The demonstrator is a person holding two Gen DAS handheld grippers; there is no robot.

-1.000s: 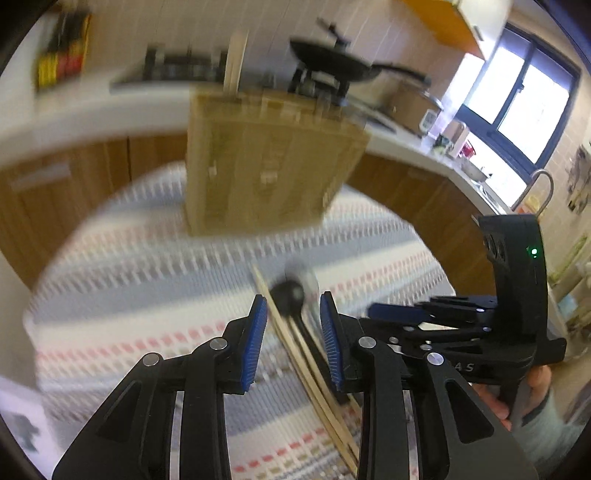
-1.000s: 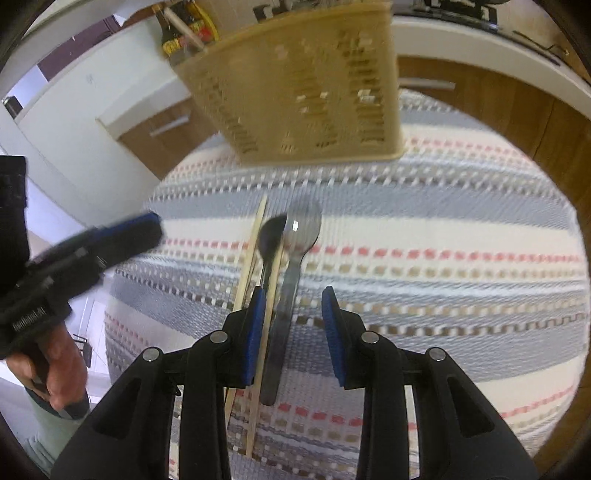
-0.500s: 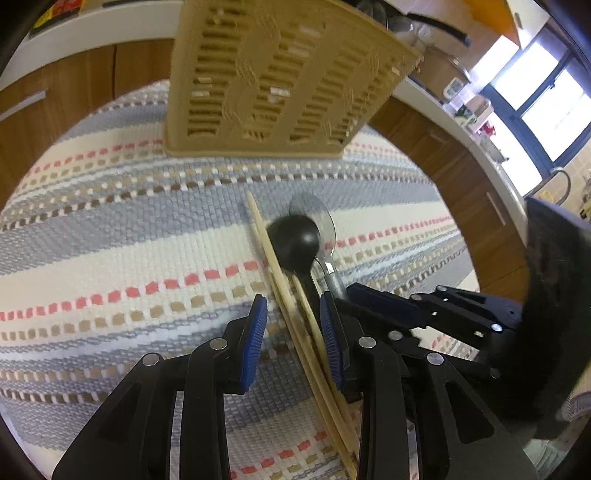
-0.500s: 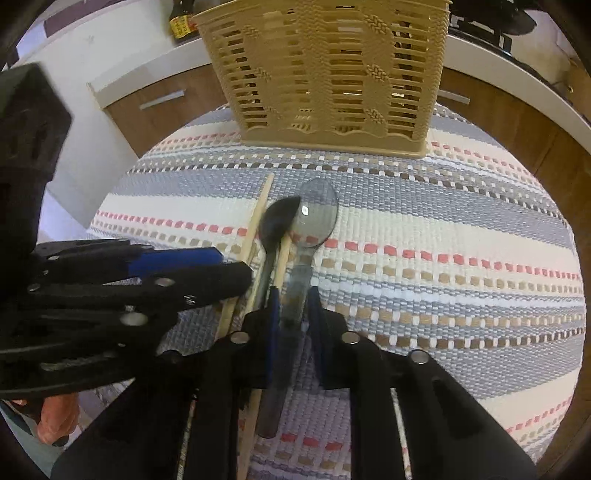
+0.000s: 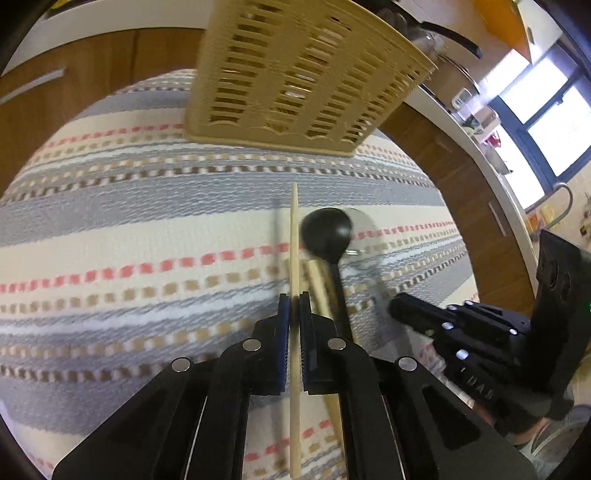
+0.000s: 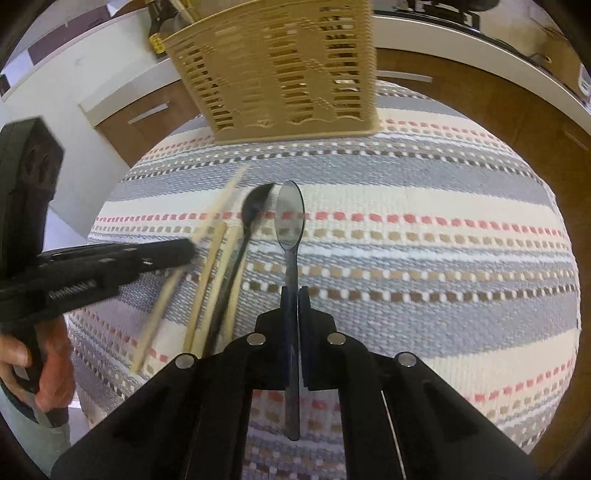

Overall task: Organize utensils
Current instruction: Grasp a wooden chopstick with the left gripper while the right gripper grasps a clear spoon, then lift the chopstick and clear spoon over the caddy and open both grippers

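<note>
My left gripper (image 5: 294,301) is shut on a wooden chopstick (image 5: 294,236) that runs straight ahead between its blue pads. Just right of it lie another chopstick (image 5: 318,286) and a black spoon (image 5: 327,229). My right gripper (image 6: 294,295) is shut on the handle of a clear plastic spoon (image 6: 291,218), its bowl pointing toward the basket. In the right wrist view the black spoon (image 6: 255,206) and several chopsticks (image 6: 214,258) lie to the left, beside the left gripper (image 6: 184,251). A tan slotted utensil basket (image 5: 295,74) (image 6: 280,70) stands ahead on the striped cloth.
A striped woven cloth (image 5: 147,229) covers the round table. Wooden cabinets and a white counter (image 6: 480,62) curve behind it. A pan (image 5: 443,26) sits on the stove at the back. A person's hand (image 6: 48,369) grips the left tool.
Both grippers went from open to shut: the left on a chopstick, the right on the clear spoon's handle. The left gripper sank toward the cloth. The chopstick swung away from the pile.
</note>
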